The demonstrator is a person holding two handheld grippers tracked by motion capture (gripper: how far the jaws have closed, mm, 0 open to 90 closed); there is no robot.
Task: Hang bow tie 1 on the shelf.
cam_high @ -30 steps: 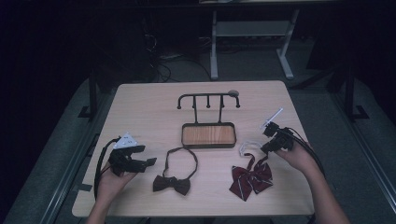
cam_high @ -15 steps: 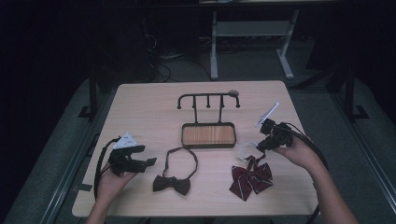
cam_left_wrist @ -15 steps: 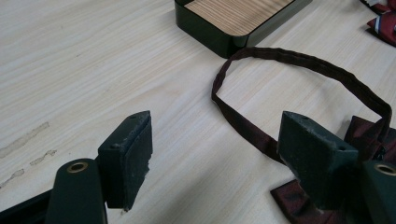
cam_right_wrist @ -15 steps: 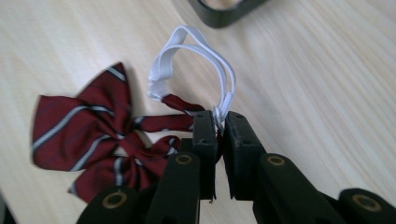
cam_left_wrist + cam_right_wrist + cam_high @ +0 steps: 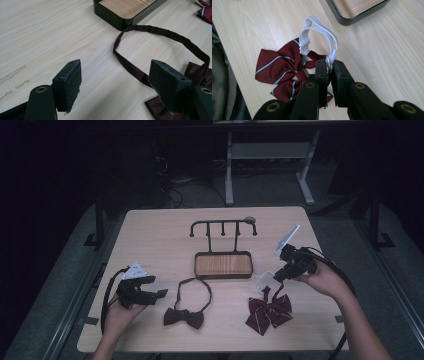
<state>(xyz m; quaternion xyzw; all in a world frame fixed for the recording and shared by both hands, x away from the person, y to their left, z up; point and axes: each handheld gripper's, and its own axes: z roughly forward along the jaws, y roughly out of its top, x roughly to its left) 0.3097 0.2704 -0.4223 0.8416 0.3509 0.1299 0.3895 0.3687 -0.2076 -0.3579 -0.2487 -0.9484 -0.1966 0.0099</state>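
1. The right gripper is closed on the white elastic band of the striped red bow tie; the band loops up from the pinch point, and the bow lies on the tabletop at the lower left of the right gripper view.
2. In the high view this right gripper sits at the right of the frame, just above the striped red bow tie, with the white elastic band beside its tip.
3. The left gripper is open, its jaws wide apart over bare tabletop, holding nothing.
4. The dark maroon bow tie lies at the right of the left gripper view, its strap curving in a loop toward the wooden tray at the top.
5. In the high view the dark maroon bow tie rests low in the centre, the wooden tray above it, and a black hook rack rises behind the tray.
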